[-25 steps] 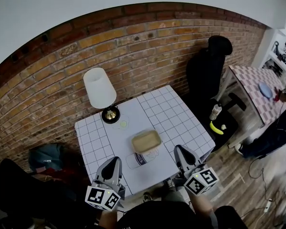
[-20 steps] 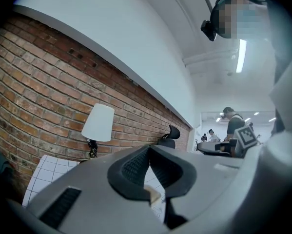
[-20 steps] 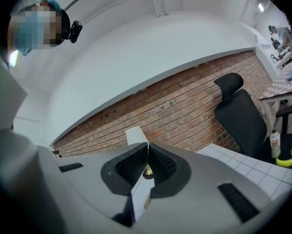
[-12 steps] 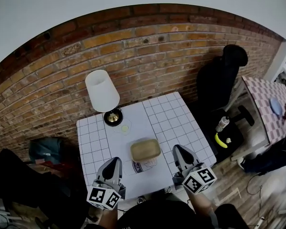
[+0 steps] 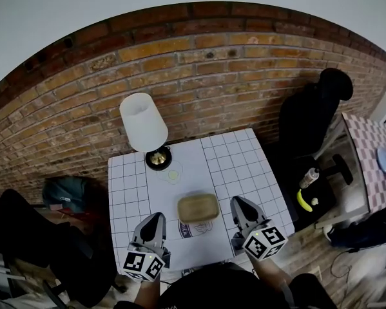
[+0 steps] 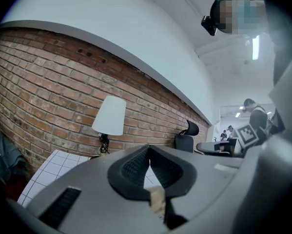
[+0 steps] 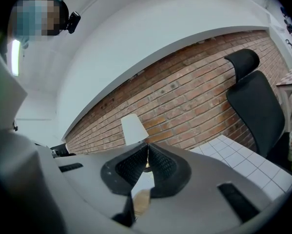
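our left gripper (image 5: 156, 217) and right gripper (image 5: 236, 202) had fingers pressed together, empty, either side of the tan box (image 5: 198, 207) on the near bench (image 5: 244, 166). we judged shut fingers might shove it toward the lamp (image 5: 143, 122).

a studio-like office room: a bare brick wall (image 5: 199, 63) stands behind a small desk (image 5: 238, 159) with a white grid cover, a table lamp (image 5: 143, 122) and a black office chair (image 5: 315, 108). the floor (image 5: 321, 250) is wood plank, and people (image 6: 250, 116) stand under strip lights further back.
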The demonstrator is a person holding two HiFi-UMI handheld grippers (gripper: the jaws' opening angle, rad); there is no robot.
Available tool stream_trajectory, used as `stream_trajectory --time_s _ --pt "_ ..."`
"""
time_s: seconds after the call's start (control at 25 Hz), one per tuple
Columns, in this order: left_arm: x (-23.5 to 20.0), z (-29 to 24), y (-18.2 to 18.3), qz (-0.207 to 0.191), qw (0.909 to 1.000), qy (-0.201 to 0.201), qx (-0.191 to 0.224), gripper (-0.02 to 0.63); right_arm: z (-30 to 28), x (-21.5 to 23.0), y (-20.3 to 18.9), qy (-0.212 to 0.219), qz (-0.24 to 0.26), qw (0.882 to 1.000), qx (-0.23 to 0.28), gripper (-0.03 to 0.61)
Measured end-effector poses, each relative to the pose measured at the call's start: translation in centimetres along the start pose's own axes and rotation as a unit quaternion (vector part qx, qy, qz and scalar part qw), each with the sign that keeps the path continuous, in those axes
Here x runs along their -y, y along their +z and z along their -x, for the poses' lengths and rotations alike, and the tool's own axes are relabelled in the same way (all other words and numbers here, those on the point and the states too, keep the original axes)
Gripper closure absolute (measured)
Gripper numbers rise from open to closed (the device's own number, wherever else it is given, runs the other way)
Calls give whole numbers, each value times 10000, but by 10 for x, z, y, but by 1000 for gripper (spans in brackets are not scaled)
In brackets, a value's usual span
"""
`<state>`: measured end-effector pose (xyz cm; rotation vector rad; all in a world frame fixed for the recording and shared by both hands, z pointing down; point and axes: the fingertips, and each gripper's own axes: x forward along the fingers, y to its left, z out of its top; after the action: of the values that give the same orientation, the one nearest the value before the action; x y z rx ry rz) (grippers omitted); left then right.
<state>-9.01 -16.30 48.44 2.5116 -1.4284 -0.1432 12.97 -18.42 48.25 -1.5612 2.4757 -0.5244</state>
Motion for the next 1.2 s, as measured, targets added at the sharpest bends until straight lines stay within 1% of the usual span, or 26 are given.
stream_trajectory --time_s 0.56,0.72,1.04,1.2 --pt "-10 -26 -40 73 9985 416 -359 603 -29 28 -47 195 -41 9982 -573 572" --pt "-15 -32 -55 197 9973 519 -487 601 -34 31 -60 307 -58 9968 -742 572" --pt "-28 -38 -81 479 9929 791 -743 598 -40 44 -80 287 -147 9940 -1041 571" --pt "-32 -45 -93 626 9910 823 -855 535 -44 53 -88 231 -185 9929 -1152 571"
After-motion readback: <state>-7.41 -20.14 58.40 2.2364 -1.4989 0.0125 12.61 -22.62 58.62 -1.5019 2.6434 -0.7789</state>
